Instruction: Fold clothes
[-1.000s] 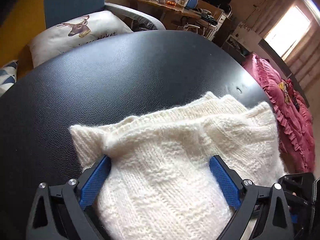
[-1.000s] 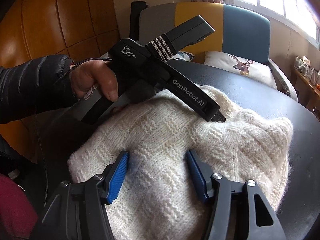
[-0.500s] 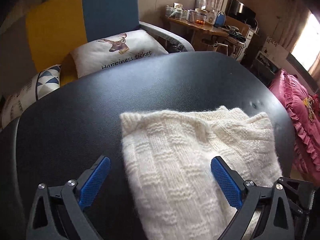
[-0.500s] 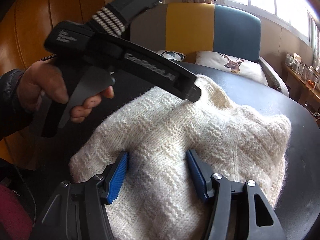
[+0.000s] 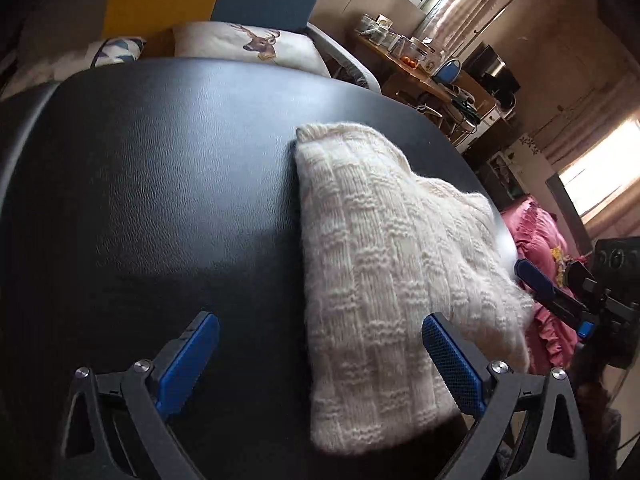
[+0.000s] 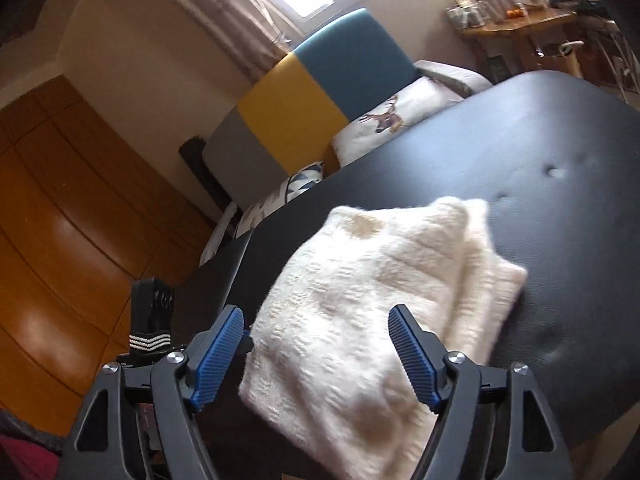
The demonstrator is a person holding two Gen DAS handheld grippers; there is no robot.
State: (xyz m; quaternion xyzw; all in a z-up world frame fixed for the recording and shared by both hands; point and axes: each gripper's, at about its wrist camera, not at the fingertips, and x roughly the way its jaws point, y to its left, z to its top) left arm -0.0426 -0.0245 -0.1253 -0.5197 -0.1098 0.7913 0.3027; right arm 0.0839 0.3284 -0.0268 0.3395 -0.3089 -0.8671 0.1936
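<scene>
While the cream knitted sweater [image 5: 392,280] lay as a compact, layered bundle toward the 3 o'clock side of the black leather-grained counter [image 5: 160,184], both grippers hung over it, holding nothing. The left gripper [image 5: 320,364] and right gripper [image 6: 316,356] had their blue ribbed fingers [image 6: 412,364] spread apart. I judged the thick, fuzzy basket-weave knit already folded, wanting at most a squaring.

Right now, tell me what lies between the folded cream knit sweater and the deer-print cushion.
Only bare black leather-textured tabletop, seen in the left wrist view, separates the cream knit sweater from the deer-print cushion.
</scene>
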